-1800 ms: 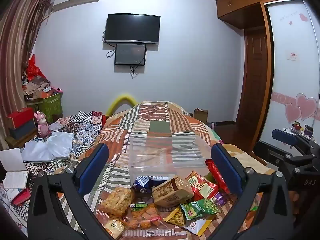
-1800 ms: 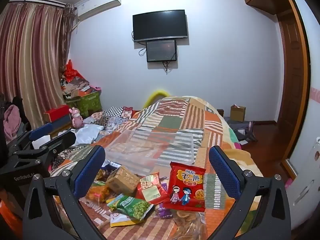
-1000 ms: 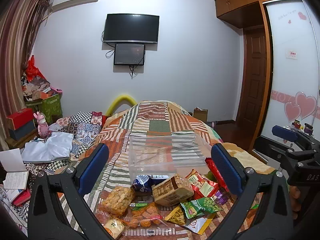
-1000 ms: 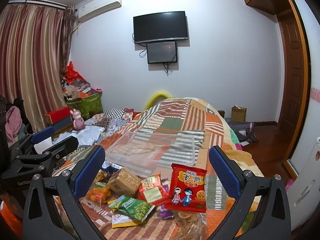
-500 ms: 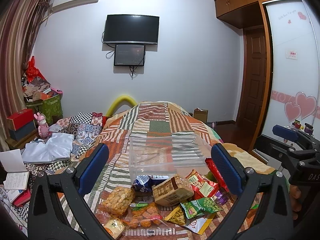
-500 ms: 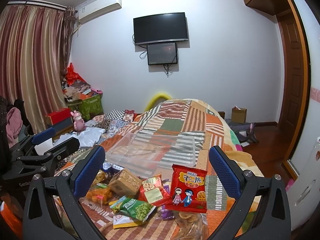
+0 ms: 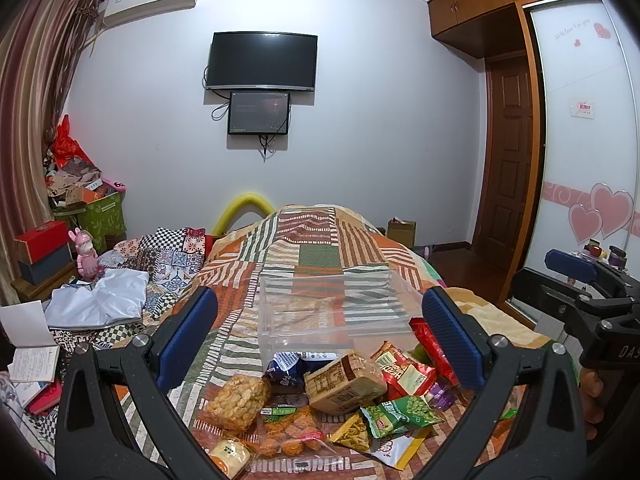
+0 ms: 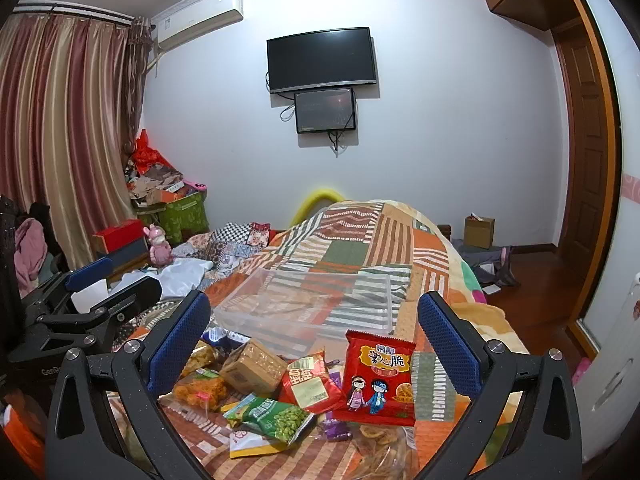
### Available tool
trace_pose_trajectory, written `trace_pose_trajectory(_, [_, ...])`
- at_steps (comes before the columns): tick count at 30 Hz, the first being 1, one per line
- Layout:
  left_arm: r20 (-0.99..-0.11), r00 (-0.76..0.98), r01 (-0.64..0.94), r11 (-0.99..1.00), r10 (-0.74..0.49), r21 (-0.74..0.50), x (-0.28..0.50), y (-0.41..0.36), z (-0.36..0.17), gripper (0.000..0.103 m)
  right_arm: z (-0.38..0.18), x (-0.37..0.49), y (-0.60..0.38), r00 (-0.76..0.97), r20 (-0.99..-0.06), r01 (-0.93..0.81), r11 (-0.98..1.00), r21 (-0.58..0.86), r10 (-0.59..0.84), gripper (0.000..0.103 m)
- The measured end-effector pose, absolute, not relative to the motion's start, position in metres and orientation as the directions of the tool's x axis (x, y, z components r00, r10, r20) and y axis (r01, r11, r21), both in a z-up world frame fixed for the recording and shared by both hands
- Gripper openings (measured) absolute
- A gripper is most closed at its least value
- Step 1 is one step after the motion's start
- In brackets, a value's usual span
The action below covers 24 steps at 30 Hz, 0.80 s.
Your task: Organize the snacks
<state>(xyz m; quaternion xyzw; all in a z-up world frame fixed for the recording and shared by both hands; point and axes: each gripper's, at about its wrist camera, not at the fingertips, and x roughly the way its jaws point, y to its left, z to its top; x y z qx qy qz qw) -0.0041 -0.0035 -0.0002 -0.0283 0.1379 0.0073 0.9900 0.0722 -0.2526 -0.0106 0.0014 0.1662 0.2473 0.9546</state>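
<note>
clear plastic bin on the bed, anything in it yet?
Empty. Only the striped quilt shows through the clear plastic bin; the snack packets lie in front of it.

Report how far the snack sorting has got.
Done: nothing yet; the clear bin on the quilt holds no snacks. In hand: nothing; the left gripper and right gripper are both open above the pile. Left: everything, including the red bag, green pea bag and brown pack.

Red snack packet (image 8: pixel 378 376), striped patchwork quilt (image 8: pixel 384 236)
</note>
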Motion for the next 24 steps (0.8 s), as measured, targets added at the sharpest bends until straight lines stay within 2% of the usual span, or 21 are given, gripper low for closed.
trace_pose_trajectory(24, [-0.274, 0.962, -0.024, 0.998, 0.007, -0.060, -0.0045, -0.0025, -0.0003, 0.103, -0.0109, 0.0721, -0.2516, 0.821, -0.316, -0.474, 0.876, 0.088, 0.476, 0.103])
